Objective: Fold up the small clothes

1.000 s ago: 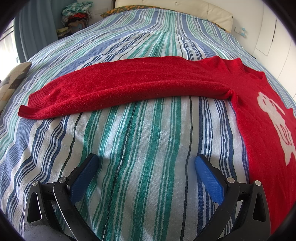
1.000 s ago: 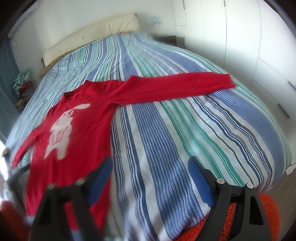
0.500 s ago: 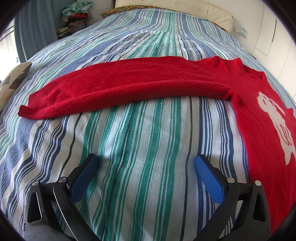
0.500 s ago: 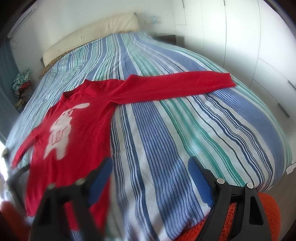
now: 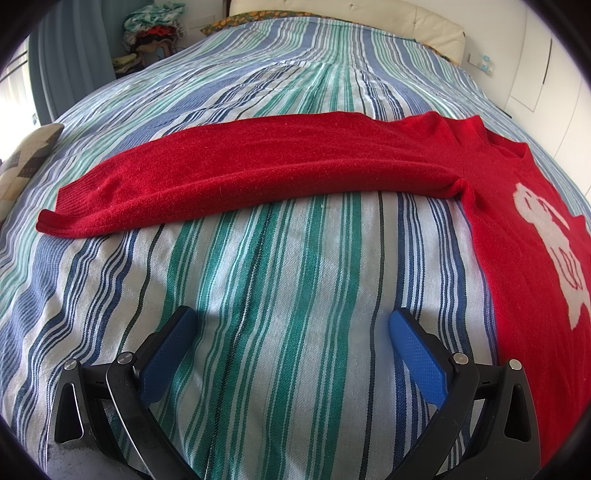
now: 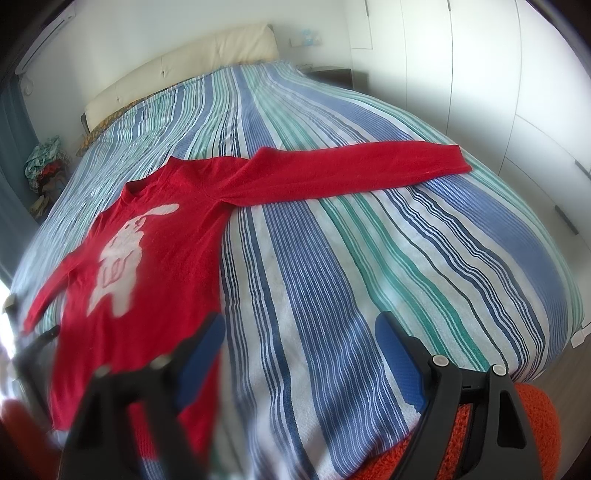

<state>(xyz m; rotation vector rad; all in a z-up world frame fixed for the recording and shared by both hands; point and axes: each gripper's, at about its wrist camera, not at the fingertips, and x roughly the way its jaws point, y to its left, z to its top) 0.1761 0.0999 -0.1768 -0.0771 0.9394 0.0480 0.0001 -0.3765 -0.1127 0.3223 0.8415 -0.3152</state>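
A red sweater (image 6: pixel 162 258) with a white rabbit motif (image 6: pixel 122 251) lies face up on the striped bedspread, both sleeves spread out sideways. In the left wrist view one long sleeve (image 5: pixel 240 173) runs across the bed, its cuff (image 5: pixel 55 218) at the left, and the sweater's body (image 5: pixel 535 266) fills the right edge. My left gripper (image 5: pixel 291 325) hovers open over bare bedspread, short of that sleeve. My right gripper (image 6: pixel 299 332) is open too, near the sweater's lower right side, holding nothing. The other sleeve (image 6: pixel 354 170) stretches off to the right.
The bed (image 6: pixel 369 277) has a cream headboard (image 6: pixel 177 70). White wardrobe doors (image 6: pixel 480 74) stand along its right side. A pile of clothes (image 5: pixel 155 26) sits beyond the far left corner, and a patterned cushion (image 5: pixel 26 158) lies at the left edge. Orange knit fabric (image 6: pixel 535 424) shows under the right gripper.
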